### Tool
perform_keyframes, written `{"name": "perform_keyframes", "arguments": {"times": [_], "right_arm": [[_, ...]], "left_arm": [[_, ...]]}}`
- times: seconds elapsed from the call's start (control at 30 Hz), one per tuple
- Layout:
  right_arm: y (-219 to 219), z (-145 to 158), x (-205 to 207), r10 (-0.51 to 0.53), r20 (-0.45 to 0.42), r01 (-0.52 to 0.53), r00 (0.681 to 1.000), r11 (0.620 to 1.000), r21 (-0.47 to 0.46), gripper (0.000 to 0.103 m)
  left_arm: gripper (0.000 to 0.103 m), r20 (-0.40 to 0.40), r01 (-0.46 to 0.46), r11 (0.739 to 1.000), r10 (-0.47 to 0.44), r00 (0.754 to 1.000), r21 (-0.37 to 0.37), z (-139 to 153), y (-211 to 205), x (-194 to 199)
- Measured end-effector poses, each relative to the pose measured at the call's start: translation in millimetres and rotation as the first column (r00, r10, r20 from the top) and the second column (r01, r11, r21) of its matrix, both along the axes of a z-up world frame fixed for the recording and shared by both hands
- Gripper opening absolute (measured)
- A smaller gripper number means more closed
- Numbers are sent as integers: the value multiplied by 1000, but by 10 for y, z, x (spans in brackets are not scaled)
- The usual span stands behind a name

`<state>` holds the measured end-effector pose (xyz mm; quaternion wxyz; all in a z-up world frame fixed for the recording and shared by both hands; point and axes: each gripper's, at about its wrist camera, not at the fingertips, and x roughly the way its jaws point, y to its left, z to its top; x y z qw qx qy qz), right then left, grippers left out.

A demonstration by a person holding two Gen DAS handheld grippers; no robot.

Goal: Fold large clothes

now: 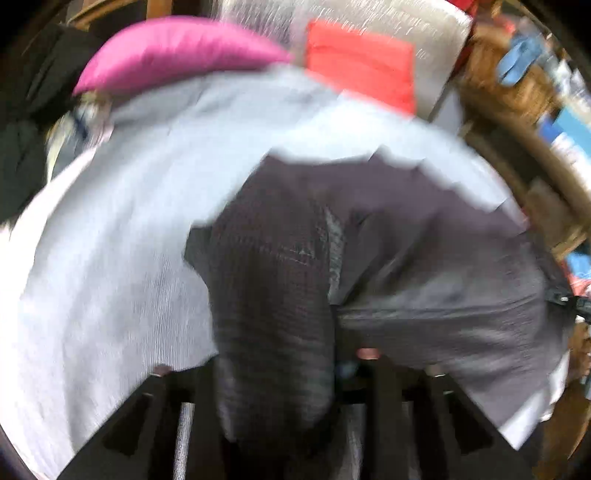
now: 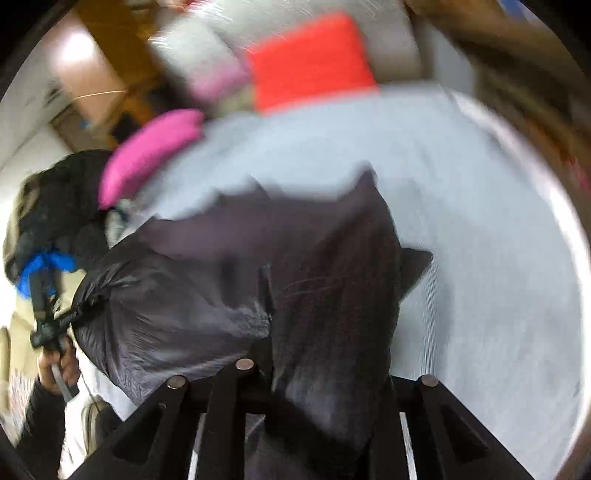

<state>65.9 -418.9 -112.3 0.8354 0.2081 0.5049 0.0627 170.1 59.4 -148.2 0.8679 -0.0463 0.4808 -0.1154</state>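
Plainly, both views are smeared by motion blur, yet the main things read well enough. A dark grey garment (image 1: pixel 424 258) lies bunched on a pale blue-grey sheet (image 1: pixel 110 258) that covers a bed, and part of it hangs between the fingers of each tool. In the left wrist view the left tool (image 1: pixel 280 373) has a thick fold of the dark cloth running down between its two black fingers; the blur hides the pads, so whether they press on the cloth or stand slightly apart from it I cannot tell. In the right wrist view the right tool (image 2: pixel 317 373) likewise has a tall fold of the same garment (image 2: pixel 325 295) between its fingers, and again its grip cannot be told. At the near left edge of that view a hand (image 2: pixel 59 365) in a dark sleeve holds the other tool against the garment's gathered left end. At the far side of the bed lie a pink cushion (image 1: pixel 177 51) to the left and a red cushion (image 1: pixel 362 62) to its right, the red one against a pale grey backrest (image 1: pixel 417 29).
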Motion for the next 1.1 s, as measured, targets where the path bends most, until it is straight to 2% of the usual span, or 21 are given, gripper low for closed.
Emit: {"name": "perform_keyframes", "arguments": {"times": [0.03,0.07,0.1,0.13,0.17,0.3,0.43,0.5,0.57,0.7,0.77,0.83,0.87,0.93,1.0,1.1], "right_arm": [[-99,-122,-58,-46,-7,46,999,998,32,58],[-172,-164,-102,-90,-5,90,996,995,44,70],[-214,-163,-138,-107,0,107,994,993,54,77],[-264,-129,-164,-113,1,113,994,992,61,77],[-287,-73,-170,-116,0,116,993,993,36,77],[-404,207,-155,-145,20,146,989,988,-50,77],[-232,596,-56,-103,128,124,986,978,-170,77],[22,703,6,-79,172,113,982,973,-201,77],[232,749,141,-12,192,48,981,982,-183,77],[531,506,361,74,152,-47,986,983,-178,77],[587,303,461,80,111,-59,991,982,-181,77],[555,60,509,68,54,-54,996,972,-229,77],[537,-3,496,59,45,-47,997,971,-233,77],[380,-64,485,19,41,-11,999,983,-183,77],[350,-77,509,-1,32,7,999,985,-175,77],[397,-108,544,8,22,-3,1000,977,-212,77]], "left_arm": [[57,-6,-21,1000,21,1000,-12,-40,71,-12],[65,-25,-44,999,44,999,-27,-36,147,-5],[69,-46,-58,998,57,997,-31,-17,200,12],[76,-70,-79,997,77,995,-20,22,263,32],[78,-87,-95,995,94,992,-6,96,358,44],[78,-71,-116,993,114,991,-24,338,613,-16],[78,80,-200,974,192,978,106,637,584,-191],[78,119,-191,972,175,977,137,743,467,-211],[78,166,-146,979,122,978,139,799,234,-251],[78,194,-76,986,47,980,145,684,-303,-152],[78,160,-48,989,25,987,139,504,-514,-96],[78,110,-42,984,23,994,174,293,-649,-43],[78,76,-52,980,38,996,190,165,-677,26],[79,54,-64,985,56,997,163,8,-644,61],[80,66,-70,983,59,996,167,6,-618,39],[80,59,-65,981,55,997,183,17,-626,39]]}}
